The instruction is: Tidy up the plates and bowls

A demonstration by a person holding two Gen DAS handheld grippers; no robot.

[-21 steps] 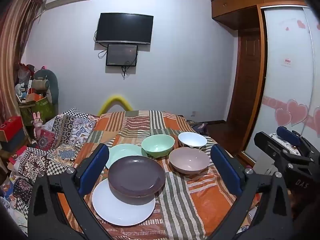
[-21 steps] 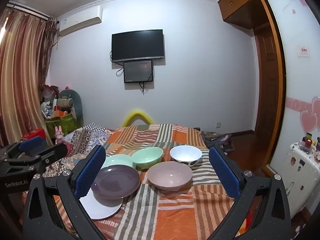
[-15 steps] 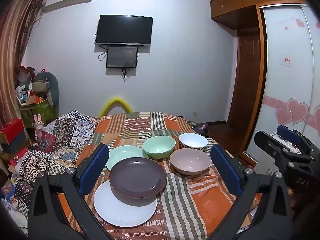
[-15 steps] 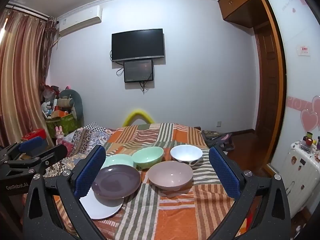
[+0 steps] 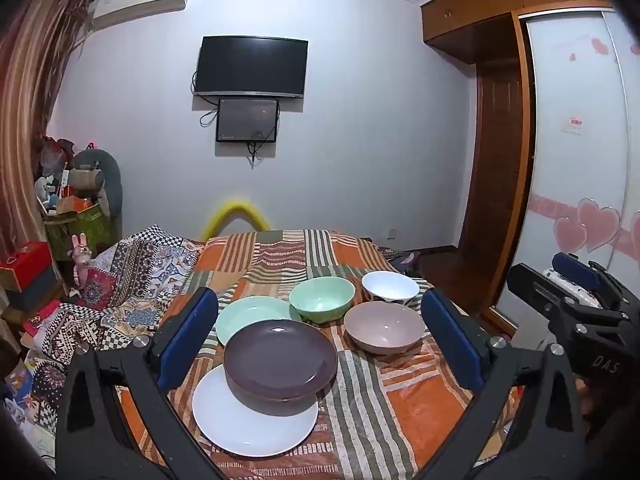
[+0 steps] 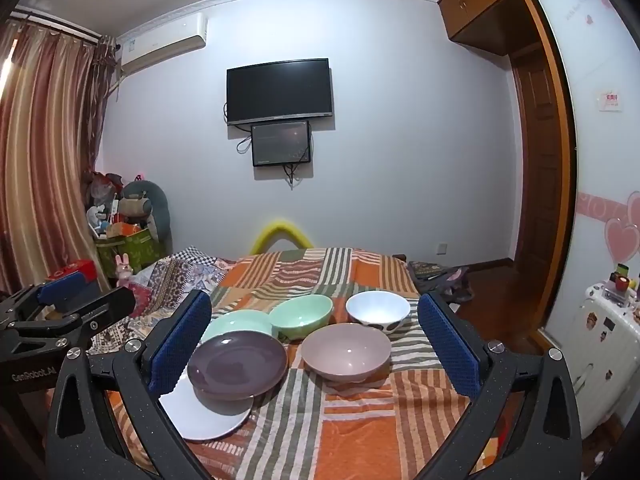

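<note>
Plates: three — purple plate (image 5: 280,358), white plate (image 5: 244,426), green plate (image 5: 250,314)
Bowls: three — green bowl (image 5: 322,300), pink bowl (image 5: 384,328), white bowl (image 5: 390,286)
Screens: two

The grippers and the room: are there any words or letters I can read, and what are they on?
"DAS" on the right gripper, seen in the left wrist view.
"GenRobot.AI" on the left gripper, seen in the right wrist view.
Red and white wall sign: too small to read.
Air conditioner sticker: too blurred to read.

Pale wall (image 5: 380,140) with television (image 5: 251,66), wooden wardrobe (image 5: 500,160), striped curtain (image 6: 44,152).
</note>
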